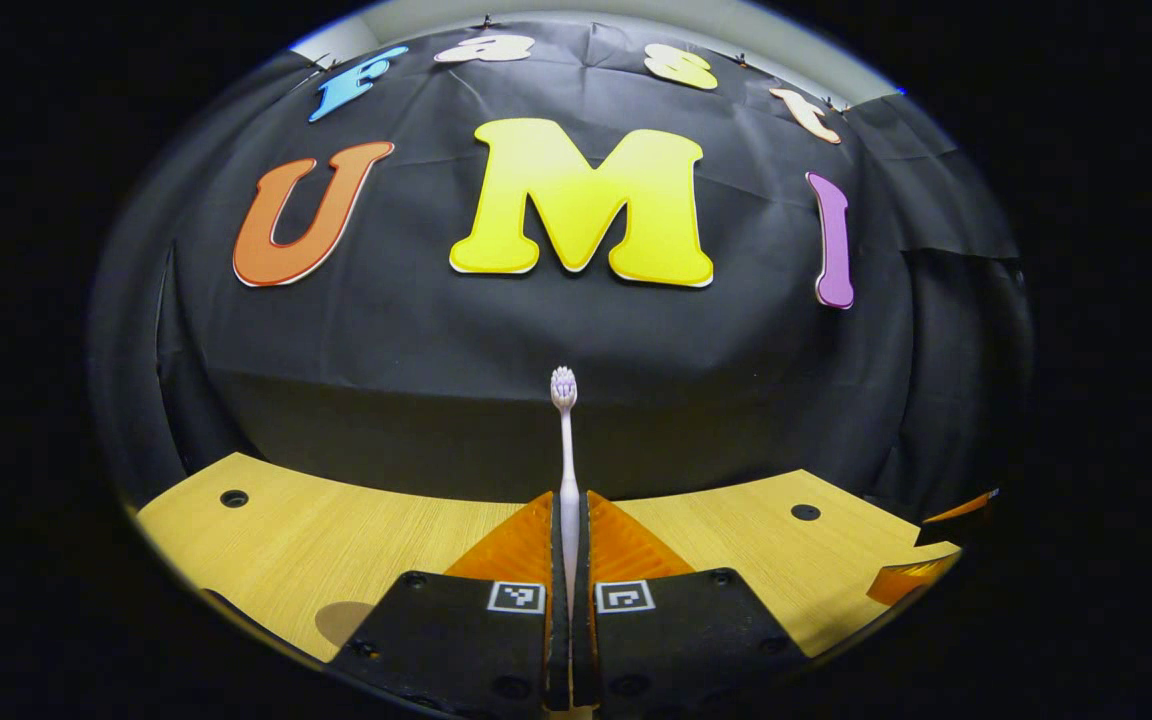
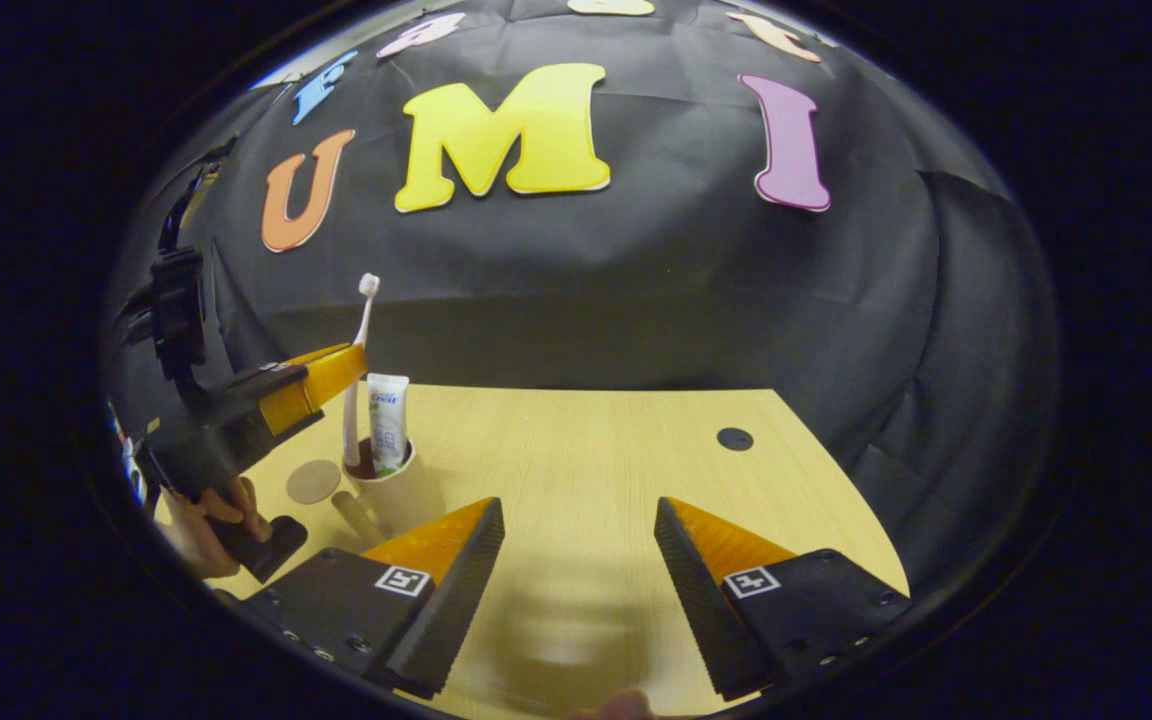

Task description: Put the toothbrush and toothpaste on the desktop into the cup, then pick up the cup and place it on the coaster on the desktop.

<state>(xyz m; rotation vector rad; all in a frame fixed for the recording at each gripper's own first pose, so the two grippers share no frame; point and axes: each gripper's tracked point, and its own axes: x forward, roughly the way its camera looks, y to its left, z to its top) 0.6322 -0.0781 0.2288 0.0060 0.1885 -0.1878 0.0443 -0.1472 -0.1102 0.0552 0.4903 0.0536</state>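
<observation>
Both tongs show clearly, so we start with the left gripper (image 1: 568, 560): in the left gripper view its two fingers are pressed together on the handle of the toothbrush (image 1: 566, 440), which stands upright between them with its bristled head up against the black cloth wall (image 1: 416, 330). Below and beyond the fingers we see the wooden desktop (image 1: 336, 540) with a dark round hole on each side, and at the far right edge of that view a bit of the other gripper's fingers pokes in.

From the right gripper view we get what the left one cannot give us. There the left gripper (image 2: 331, 375) appears from the side at the left, held by a person's hand (image 2: 206, 520), and we see that the toothbrush (image 2: 356, 380) it clamps reaches down into the cup (image 2: 391, 490), its lower end inside the rim. The toothpaste (image 2: 388, 420) already stands upright in that same cup, just beside the brush. The cup sits on the desktop (image 2: 586, 450), and the round coaster (image 2: 313, 481) lies flat just beside it, to its left in this view, with nothing on it.

The right gripper (image 2: 579, 545) has its own fingers spread wide apart at the bottom of its view, with bare wood between them and nothing held; it hangs above the desktop, apart from the cup
</observation>
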